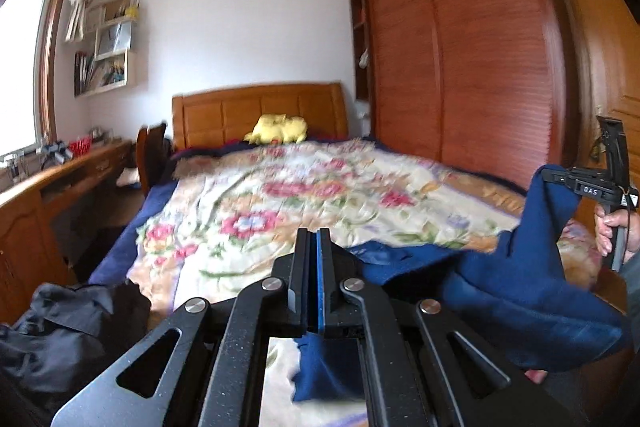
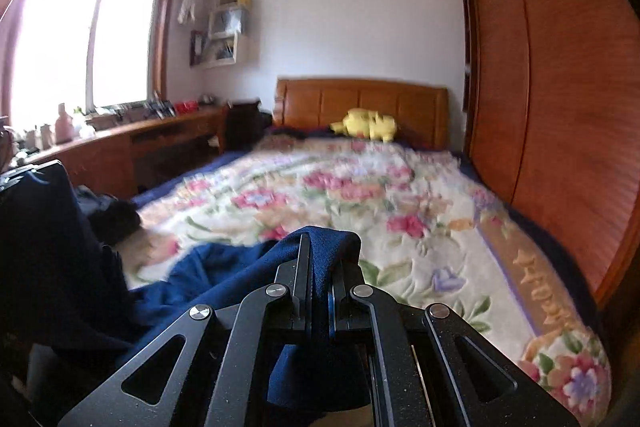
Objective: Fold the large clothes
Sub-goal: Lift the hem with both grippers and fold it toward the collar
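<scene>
A large dark blue garment (image 1: pixel 532 287) hangs stretched between both grippers above the foot of the bed. My left gripper (image 1: pixel 314 241) is shut on one edge of it, with blue cloth pinched between the pads and a flap hanging below. At the right edge of the left wrist view, a hand holds my right gripper (image 1: pixel 550 175), its tips buried in the raised cloth. In the right wrist view, the right gripper (image 2: pixel 322 247) is shut on the garment (image 2: pixel 224 275), which drapes over its fingertips and runs left to a dark hanging fold (image 2: pixel 48 247).
A bed with a floral blanket (image 1: pixel 280 195) fills the middle, with a yellow plush toy (image 1: pixel 280 133) by the wooden headboard. A black garment (image 1: pixel 68 327) lies at the bed's near left corner. A wooden wardrobe (image 1: pixel 460 59) stands on the right and a desk (image 1: pixel 60 187) on the left.
</scene>
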The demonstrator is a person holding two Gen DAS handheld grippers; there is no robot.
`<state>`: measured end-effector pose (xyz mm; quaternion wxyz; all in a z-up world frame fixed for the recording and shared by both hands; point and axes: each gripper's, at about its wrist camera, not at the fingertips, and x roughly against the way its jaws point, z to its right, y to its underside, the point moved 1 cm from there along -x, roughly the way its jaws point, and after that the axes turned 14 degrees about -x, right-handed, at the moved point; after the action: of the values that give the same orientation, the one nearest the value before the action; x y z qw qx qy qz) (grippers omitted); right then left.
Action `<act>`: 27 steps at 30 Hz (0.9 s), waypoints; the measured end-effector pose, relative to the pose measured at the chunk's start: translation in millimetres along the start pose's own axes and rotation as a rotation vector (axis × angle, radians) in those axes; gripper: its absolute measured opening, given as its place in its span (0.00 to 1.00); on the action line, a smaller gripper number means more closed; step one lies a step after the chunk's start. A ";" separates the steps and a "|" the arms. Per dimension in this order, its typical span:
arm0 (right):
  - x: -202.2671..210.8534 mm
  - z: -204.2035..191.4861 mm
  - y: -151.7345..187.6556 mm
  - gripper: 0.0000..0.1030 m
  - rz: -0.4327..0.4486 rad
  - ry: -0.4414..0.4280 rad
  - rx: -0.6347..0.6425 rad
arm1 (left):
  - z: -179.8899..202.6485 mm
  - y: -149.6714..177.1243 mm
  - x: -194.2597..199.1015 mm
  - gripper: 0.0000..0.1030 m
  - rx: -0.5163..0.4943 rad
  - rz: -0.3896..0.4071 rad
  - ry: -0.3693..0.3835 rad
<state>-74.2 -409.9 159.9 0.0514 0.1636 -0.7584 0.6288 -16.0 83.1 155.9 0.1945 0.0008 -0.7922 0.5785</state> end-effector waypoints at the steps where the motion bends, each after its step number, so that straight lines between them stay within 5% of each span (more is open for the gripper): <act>1: -17.2 4.0 0.3 0.04 -0.020 0.014 -0.002 | -2.3 4.9 -15.1 0.03 0.005 -0.022 -0.005; 12: -187.1 37.2 -28.0 0.04 -0.147 0.113 -0.071 | -36.9 31.9 -163.8 0.03 0.036 -0.187 -0.054; 27: -291.6 31.3 -43.8 0.04 -0.161 0.237 -0.004 | -62.0 12.3 -277.3 0.03 0.023 -0.249 -0.077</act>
<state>217.9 -393.6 111.9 0.1913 0.1483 -0.7326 0.6362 256.5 82.0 74.7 0.2340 0.1235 -0.7862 0.5585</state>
